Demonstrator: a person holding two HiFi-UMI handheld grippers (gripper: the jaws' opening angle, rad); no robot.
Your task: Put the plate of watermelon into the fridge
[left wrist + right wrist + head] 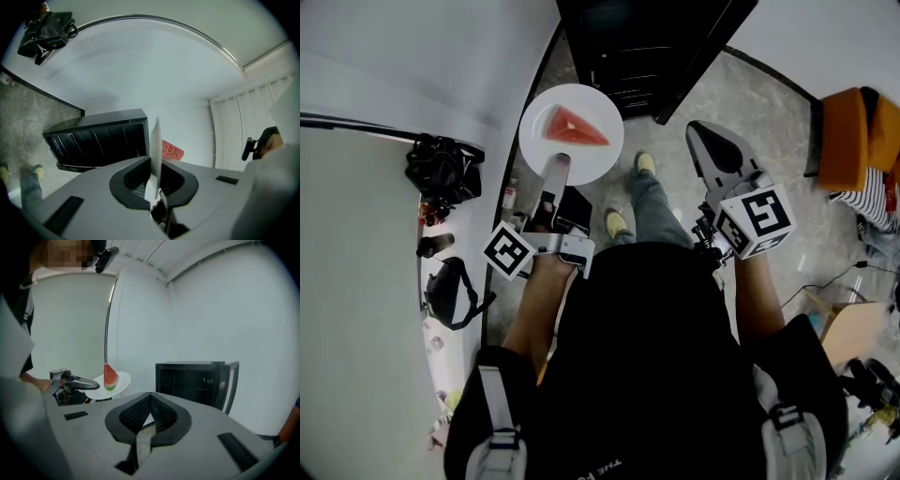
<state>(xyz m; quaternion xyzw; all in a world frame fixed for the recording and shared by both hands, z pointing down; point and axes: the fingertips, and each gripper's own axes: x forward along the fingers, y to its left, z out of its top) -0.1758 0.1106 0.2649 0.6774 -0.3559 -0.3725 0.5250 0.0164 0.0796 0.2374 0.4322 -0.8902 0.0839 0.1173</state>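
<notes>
A white plate (581, 101) carries one red wedge of watermelon (574, 127). My left gripper (558, 164) is shut on the plate's near rim and holds it level in front of the black fridge (647, 47), whose door stands open. In the left gripper view the plate (156, 133) runs edge-on between the jaws, with the watermelon (172, 150) to its right and the fridge (101, 138) beyond. My right gripper (712, 141) hangs to the right, shut on nothing. Its own view shows the plate (123, 380), the watermelon (110, 376) and the open fridge (197, 380).
Two black bags (442, 169) (450, 291) and small items lie on the white counter at left. The person's shoes (623, 225) stand on the grey stone floor before the fridge. An orange seat (858, 136) and a cardboard box (848, 328) stand at right.
</notes>
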